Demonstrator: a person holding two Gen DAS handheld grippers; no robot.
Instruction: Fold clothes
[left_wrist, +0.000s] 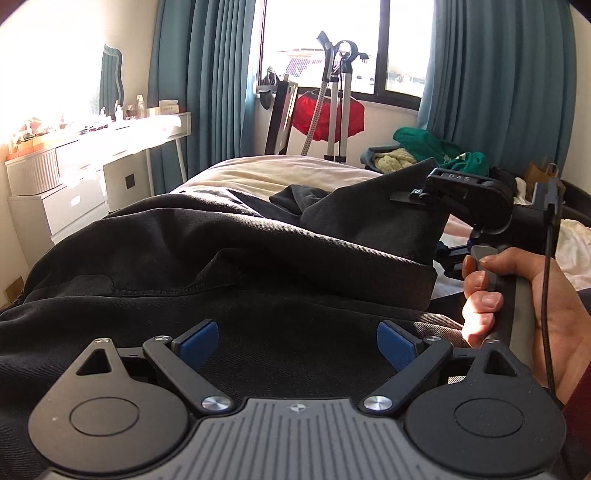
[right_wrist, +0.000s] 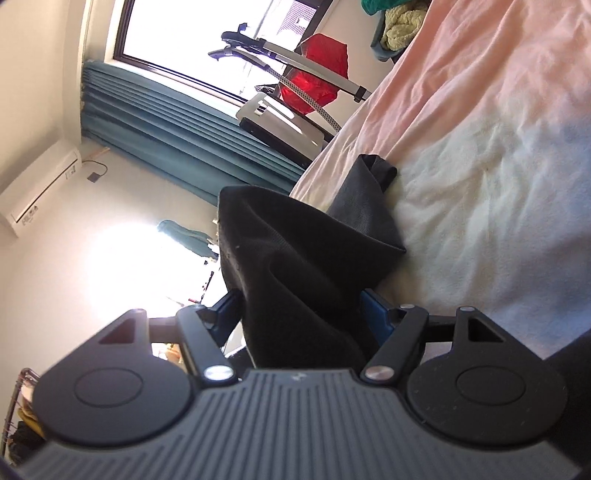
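in the left wrist view, a white dresser stands at the far left of the frame under glare, with teal curtains pleated behind it. your left gripper sits low at bottom centre, level, its blue pads spread well apart with nothing between them, hovering over the black garment. that garment is a heavy twill with a stitched seam, and it sprawls in soft folds across the cream bedspread through the middle of the frame. toward the right, a corner of it rises into a peak where your right gripper pinches it. your right hand at the right edge wraps the grey handle upright, fingers curled round the front.

in the right wrist view the frame is rolled sideways, so the air conditioner lies at left and the bed's crumpled pale sheet fills the right. the right gripper at lower centre has a thick bunch of the black garment between its blue pads, jaws closed onto the cloth, which drapes up and away toward the mattress.
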